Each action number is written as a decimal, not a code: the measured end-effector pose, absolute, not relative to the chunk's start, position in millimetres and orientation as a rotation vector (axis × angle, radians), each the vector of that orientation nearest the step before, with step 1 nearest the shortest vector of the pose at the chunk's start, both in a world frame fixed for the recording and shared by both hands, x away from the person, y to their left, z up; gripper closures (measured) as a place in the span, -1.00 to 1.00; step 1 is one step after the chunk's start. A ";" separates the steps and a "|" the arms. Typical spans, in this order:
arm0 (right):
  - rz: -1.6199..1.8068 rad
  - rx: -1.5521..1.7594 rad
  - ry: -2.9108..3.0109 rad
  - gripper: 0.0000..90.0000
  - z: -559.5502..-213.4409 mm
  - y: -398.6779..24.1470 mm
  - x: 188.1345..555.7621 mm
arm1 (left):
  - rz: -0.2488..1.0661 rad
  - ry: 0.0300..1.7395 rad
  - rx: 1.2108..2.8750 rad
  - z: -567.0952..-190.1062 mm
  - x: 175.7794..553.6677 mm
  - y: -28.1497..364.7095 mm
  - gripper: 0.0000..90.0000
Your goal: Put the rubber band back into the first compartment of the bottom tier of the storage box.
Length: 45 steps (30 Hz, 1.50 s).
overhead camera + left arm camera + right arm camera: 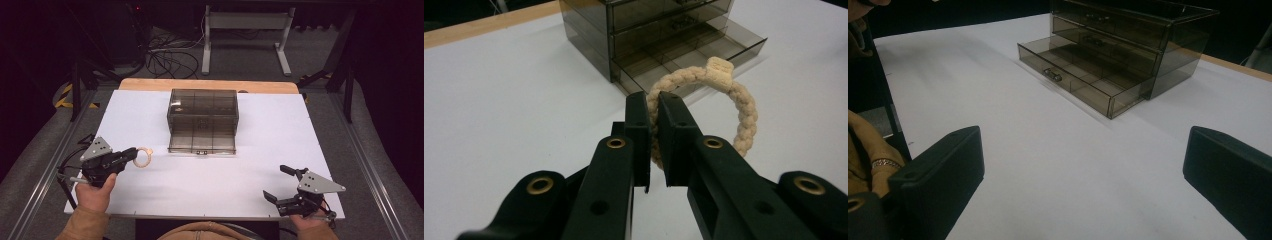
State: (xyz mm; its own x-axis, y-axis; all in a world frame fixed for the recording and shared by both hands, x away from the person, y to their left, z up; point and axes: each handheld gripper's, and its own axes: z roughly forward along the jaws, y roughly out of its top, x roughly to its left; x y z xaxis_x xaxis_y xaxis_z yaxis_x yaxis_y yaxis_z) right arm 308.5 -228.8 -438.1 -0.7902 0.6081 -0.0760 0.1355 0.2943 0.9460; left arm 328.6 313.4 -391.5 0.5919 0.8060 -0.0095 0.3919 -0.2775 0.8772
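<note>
On the left, the left gripper (131, 156) sits low over the white table (150, 195), the hand behind it near the front edge, jaws pointing right and a touch away, pinched tight on a beige braided rope ring (143, 157). The left gripper view catches the detail: the ring (724, 95) stands on edge in the clamp, its hoop rising beyond the tips, its thick knot uppermost, towards the smoky transparent plastic drawer box (202, 120). That box sits mid-table, its bottom drawer (202, 142) pulled out. Far right, the right gripper (278, 183) rests near the front corner, jaws spread wide, nothing between them, aimed left.
</note>
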 end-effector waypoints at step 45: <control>1.497 0.672 2.154 -0.92 -439.5 -228.0 309.4 | 0.571 0.855 1.930 -359.7 384.4 257.5 0.85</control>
State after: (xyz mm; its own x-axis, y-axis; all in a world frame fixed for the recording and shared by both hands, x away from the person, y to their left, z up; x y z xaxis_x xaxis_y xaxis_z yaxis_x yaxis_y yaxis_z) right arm 309.4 -228.0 -439.5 -0.7897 0.6092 -0.0727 0.1442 0.2995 0.9431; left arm 384.4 257.5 -359.7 0.6514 0.7574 0.0443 0.3314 -0.3366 0.8814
